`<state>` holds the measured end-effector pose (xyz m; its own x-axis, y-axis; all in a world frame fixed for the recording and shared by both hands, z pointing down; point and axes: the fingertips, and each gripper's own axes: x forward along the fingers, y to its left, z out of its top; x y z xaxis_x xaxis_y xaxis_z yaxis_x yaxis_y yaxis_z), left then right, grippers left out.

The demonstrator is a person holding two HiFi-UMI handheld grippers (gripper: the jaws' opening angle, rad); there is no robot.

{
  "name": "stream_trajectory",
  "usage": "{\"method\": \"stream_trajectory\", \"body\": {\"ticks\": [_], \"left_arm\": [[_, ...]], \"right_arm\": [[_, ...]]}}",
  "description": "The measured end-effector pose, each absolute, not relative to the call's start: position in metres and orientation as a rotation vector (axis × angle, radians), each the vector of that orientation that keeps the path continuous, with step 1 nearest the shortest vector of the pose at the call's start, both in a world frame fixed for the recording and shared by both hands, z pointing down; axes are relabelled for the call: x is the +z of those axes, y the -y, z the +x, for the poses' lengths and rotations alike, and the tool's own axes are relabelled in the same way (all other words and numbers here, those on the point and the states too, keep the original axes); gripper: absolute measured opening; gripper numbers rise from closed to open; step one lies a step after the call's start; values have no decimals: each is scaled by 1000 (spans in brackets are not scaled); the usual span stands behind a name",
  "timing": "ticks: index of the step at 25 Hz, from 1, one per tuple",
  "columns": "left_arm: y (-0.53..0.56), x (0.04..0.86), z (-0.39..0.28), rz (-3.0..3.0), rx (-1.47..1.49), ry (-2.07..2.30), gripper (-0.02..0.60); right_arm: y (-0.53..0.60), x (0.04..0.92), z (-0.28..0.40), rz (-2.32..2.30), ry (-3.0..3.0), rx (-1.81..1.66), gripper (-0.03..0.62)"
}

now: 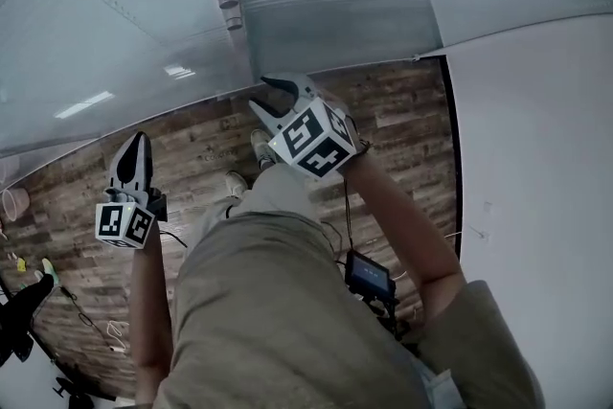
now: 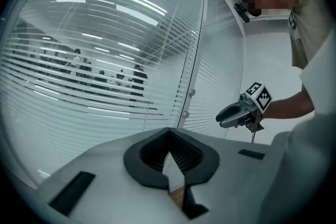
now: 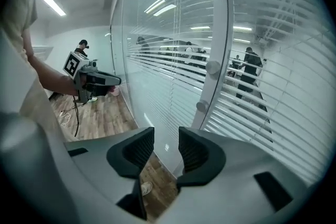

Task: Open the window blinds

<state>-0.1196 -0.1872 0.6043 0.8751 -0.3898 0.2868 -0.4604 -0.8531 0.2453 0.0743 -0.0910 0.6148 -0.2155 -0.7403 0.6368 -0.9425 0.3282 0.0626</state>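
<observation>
1. The blinds point(image 3: 273, 92) hang behind the glass wall point(image 1: 86, 43) in front of me, on both sides of the white post point(image 3: 223, 18). The slats lie flat enough that I can see the room behind them, but they still cover the glass.
2. My right gripper point(image 3: 166, 144) points at the post from near. Its fingers point(image 3: 135, 152) are spread, with nothing between them.
3. My left gripper point(image 2: 168, 139) is more to the side. Its fingers point(image 2: 149, 157) are pressed together and hold nothing.
4. Two small round knobs point(image 3: 212, 67) sit on the post, and I think they move the blinds. They look smooth, so my fingers may slip off. I may also take the wrong knob, turn it the closing way, or knock a fingertip against the glass.
</observation>
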Motion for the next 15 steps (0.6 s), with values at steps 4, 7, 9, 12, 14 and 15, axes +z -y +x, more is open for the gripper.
{"method": "stream_trajectory", "body": {"ticks": [4,7,9,12,14,15], "left_arm": [[183,597,-133,2704,287,626,12],[187,584,-147,2643,235,641,12],[188,580,-161,2599,208,643,12],[183,575,-195,2562,161,642,12],[179,573,-220,2550,138,648,12],[178,573,-232,2545,131,651,12]], "right_arm": [[99,600,60,1494,2045,454,146],[103,582,45,1499,2056,462,143],[101,577,31,1512,2061,486,140],[91,576,1,1552,2081,545,138],[84,576,-15,1603,2085,578,138],[81,576,-21,1640,2087,601,138]]}}
